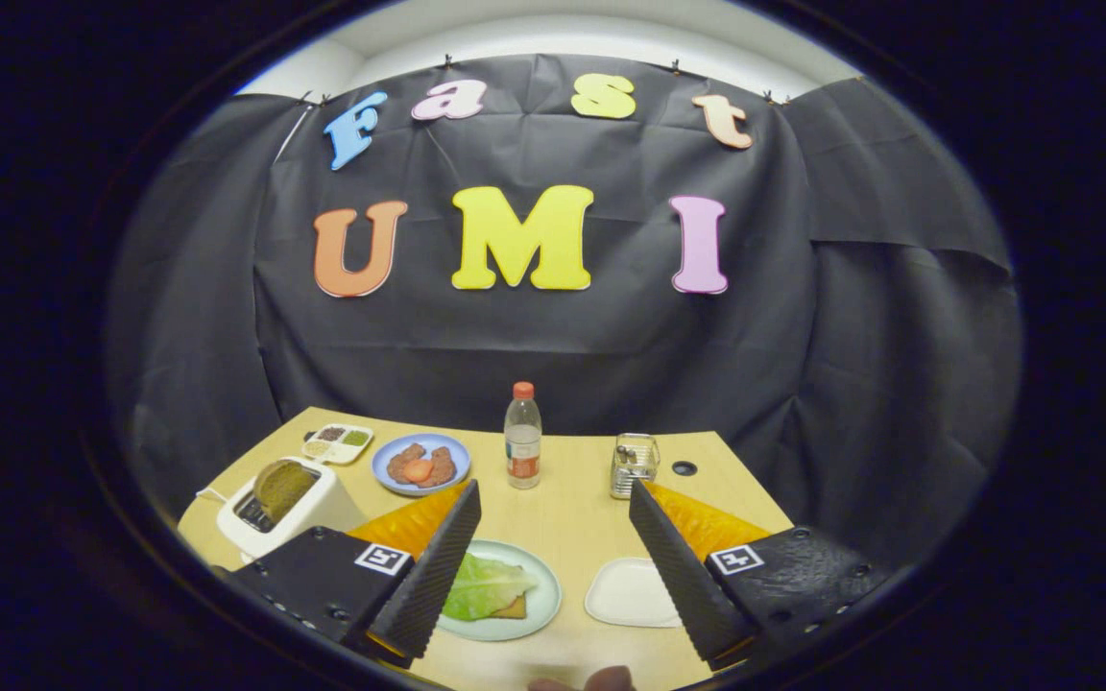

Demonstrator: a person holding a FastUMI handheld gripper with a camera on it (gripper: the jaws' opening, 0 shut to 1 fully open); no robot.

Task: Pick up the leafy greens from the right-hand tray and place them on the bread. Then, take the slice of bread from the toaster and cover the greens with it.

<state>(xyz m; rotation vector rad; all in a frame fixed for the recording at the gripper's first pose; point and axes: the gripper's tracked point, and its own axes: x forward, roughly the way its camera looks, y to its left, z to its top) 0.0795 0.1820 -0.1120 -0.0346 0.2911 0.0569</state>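
A: We are looking at the leafy greens (486, 585), and they are already lying on the bread (513, 607) on the pale green plate (545, 595), just ahead of the left finger.

B: So we are judging the next thing to be the slice of bread in the toaster (282, 488), standing upright in the slot of the white toaster (323, 509), beyond the left finger.

A: It is looking dark, rounded on top, light and fairly stiff, though crumbly if squeezed hard. We are thinking a gentle pinch across its flat faces, near the exposed top edge, is the place to take hold.

B: Our hand-held gripper (553, 557) is hanging wide open and holding nothing; its ribbed black fingers (438, 566) are standing well apart above the smooth yellow surface (567, 518).

A: The white right-hand tray (625, 590) is lying bare beside the right finger. Farther off we are seeing a clear bottle (522, 437), a blue plate (420, 464) of food, and a small wire holder (634, 464).
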